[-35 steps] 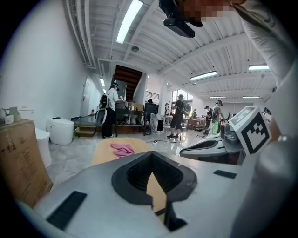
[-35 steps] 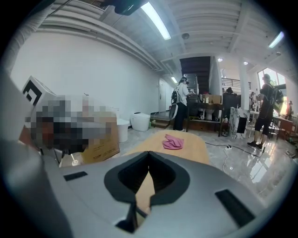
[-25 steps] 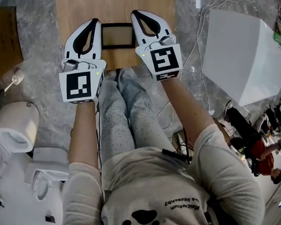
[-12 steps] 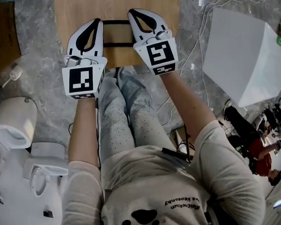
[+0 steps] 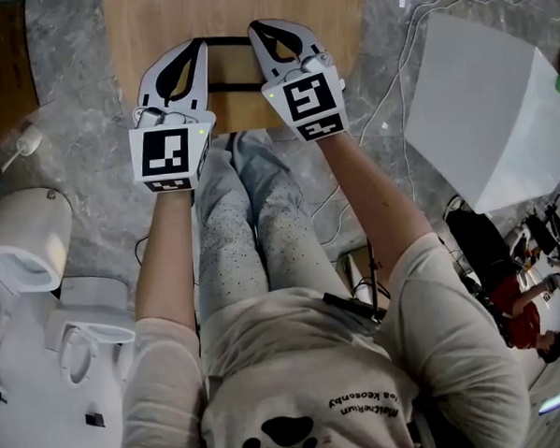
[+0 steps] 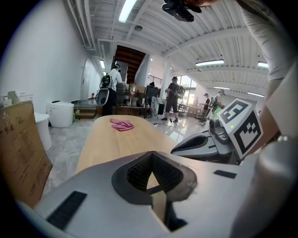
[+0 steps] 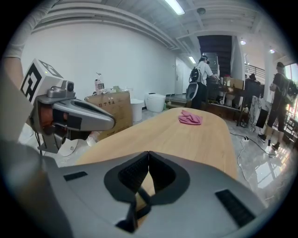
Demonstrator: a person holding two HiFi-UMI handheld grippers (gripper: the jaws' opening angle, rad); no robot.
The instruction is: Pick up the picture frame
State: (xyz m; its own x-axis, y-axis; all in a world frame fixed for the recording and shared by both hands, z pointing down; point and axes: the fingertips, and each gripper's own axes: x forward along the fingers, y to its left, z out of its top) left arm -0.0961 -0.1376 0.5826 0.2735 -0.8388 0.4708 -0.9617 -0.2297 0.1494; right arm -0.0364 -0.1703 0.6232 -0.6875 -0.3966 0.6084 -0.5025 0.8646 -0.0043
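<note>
**Both hand-held grippers closed, flanking the frame, no grasp yet**

The left hand-held gripper (image 5: 195, 45) and the right hand-held gripper (image 5: 255, 26) are hovering side by side over the near end of the wooden table (image 5: 139, 29), both pointing forward and down. Each one's jaws are pressing tip to tip. Both gripper views are showing the pads meeting with nothing pinched at the tips, so neither is gripping anything.

The picture frame (image 5: 231, 64), thin and black, seems to be lying flat on the table. It is sitting right between the two hand-held grippers, with its left side running under the left one and its right side under the right one. In each gripper view a dark strip is showing through the gap behind the pads. That is likely the frame's edge, just below the jaws rather than clamped between them.

Judgement: the hand-held grippers are straddling the frame's two short sides to set up a two-handed lift. The frame is lying close to the table's near edge, so reach is easy. The jaws would need to open before either can take an edge.
</note>
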